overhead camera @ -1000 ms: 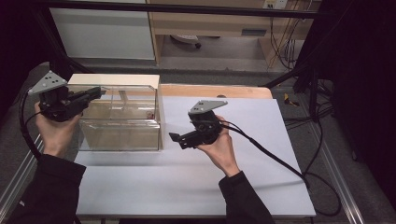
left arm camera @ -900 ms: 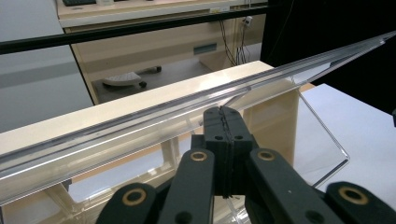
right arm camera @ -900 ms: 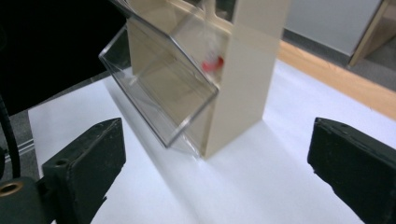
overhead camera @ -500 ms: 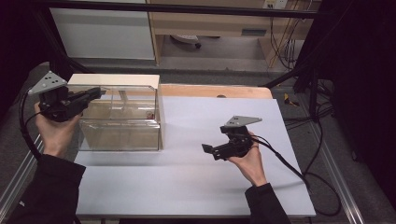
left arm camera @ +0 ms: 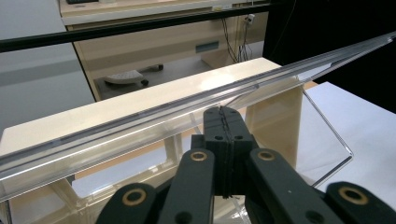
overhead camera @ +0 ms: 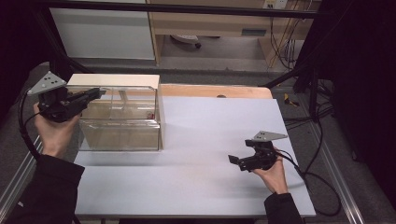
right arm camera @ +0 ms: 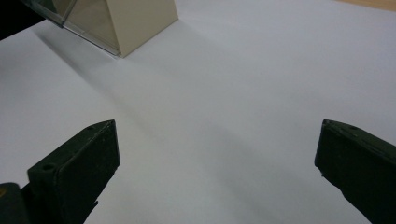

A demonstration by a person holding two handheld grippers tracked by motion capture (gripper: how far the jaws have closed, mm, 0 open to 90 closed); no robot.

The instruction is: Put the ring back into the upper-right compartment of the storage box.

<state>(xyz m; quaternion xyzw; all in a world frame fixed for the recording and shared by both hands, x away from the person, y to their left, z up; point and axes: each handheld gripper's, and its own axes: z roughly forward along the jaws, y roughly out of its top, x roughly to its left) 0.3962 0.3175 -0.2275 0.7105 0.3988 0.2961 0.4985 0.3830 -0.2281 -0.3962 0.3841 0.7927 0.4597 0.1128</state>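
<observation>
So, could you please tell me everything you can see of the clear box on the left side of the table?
The clear box is a see-through plastic case with cream end panels, standing on the white table at its left, far half. Inner dividers show through the walls, and something small and red lies inside, too small to identify. Its transparent lid looks tilted up, its edge running diagonally across the left gripper view. The left gripper has its jaws closed right at that lid edge, apparently pinching it. The right gripper is well away, open.

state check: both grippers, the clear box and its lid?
left gripper: shut on clear lid, at its edge
right gripper: open, empty, above the table
clear lid: lifted, tilted
clear box: upright on table, open; a small red thing inside
</observation>
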